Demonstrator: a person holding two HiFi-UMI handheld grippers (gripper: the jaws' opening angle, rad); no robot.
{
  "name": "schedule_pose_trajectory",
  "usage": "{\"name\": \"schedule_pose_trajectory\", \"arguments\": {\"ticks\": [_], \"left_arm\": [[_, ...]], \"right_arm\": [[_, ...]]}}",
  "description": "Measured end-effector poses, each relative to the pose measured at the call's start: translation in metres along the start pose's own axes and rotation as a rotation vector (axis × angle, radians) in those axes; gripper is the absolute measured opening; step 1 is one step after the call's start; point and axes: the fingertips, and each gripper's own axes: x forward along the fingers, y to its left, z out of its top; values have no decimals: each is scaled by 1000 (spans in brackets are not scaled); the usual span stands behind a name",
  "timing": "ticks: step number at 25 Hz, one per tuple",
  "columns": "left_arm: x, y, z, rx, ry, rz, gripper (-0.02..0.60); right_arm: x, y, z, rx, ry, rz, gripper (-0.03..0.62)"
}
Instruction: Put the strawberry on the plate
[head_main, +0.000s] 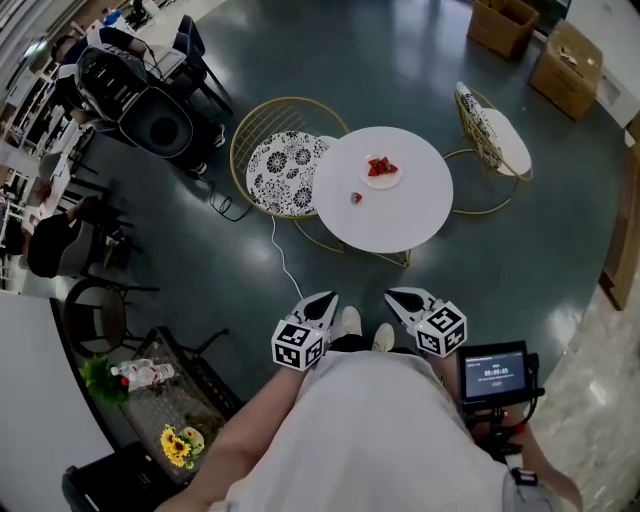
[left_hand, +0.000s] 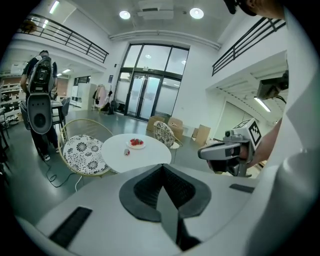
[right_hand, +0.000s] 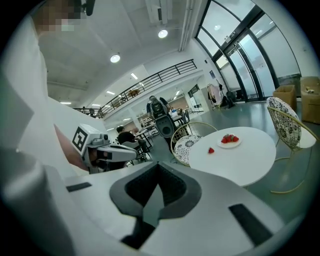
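My left tongs (head_main: 322, 299) and right tongs (head_main: 398, 297) sit closed and empty, lower centre; the strawberry (head_main: 355, 198) lies on the counter (head_main: 400, 220) near the plate (head_main: 384, 184).

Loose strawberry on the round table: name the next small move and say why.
Probably step closer to the table. The strawberry lies on its top beside the plate, not on it, and the left tongs and right tongs, both shut and empty, are held well short of the table.
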Motion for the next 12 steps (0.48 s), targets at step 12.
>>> {"name": "schedule_pose_trajectory", "arguments": {"ticks": [12], "left_arm": [[39,31,29,27,11,-75,5]], "right_arm": [[13,-40,26,33,-23,-109,6]]}}
